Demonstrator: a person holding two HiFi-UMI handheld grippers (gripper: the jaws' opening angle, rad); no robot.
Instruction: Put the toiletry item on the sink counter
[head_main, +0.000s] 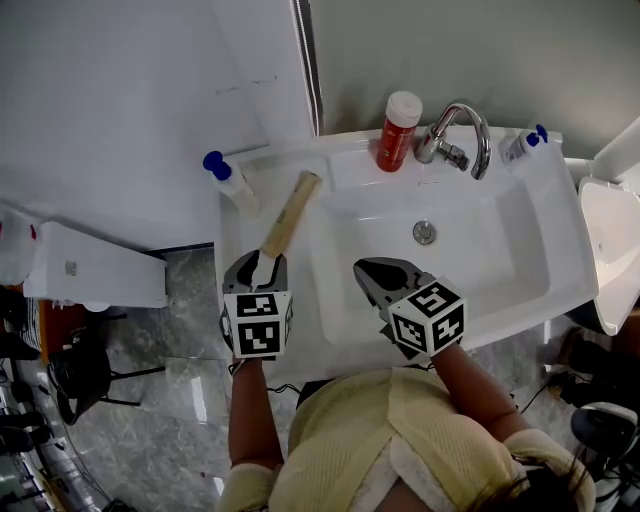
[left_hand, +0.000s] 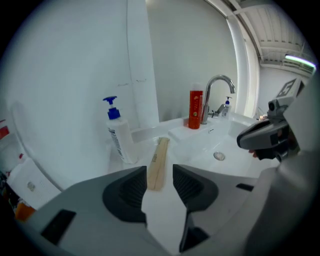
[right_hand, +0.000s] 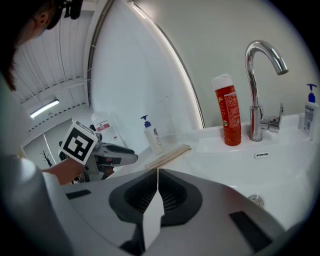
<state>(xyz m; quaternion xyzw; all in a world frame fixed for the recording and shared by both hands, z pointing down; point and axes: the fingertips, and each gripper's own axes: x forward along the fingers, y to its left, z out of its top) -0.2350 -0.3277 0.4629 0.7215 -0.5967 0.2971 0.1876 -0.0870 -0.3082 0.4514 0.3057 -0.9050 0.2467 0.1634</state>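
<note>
At the front rim of the basin (head_main: 480, 250), nearest the person, the right gripper (right_hand: 157, 171) has its jaws pressed together with nothing between them. Just to its left, the left gripper (left_hand: 160, 172) hangs over the sink counter (head_main: 235, 235) with its jaws parted. The near end of the toiletry item (left_hand: 159, 162), a long tan box, shows in the gap between them, but the pads do not press on it and a sliver of white counter shows beside it. The box lies flat on the counter left of the basin, running away from the gripper towards the back wall. Beside its far end stands a white pump bottle (head_main: 232, 182) with a blue top. The drain (head_main: 425, 232) sits in the middle of the basin. Along the back ledge stand a red bottle (head_main: 398, 132) with a white cap, the chrome tap (head_main: 460, 135) just right of it, and a second small pump bottle (head_main: 522, 145) at the far right corner
</note>
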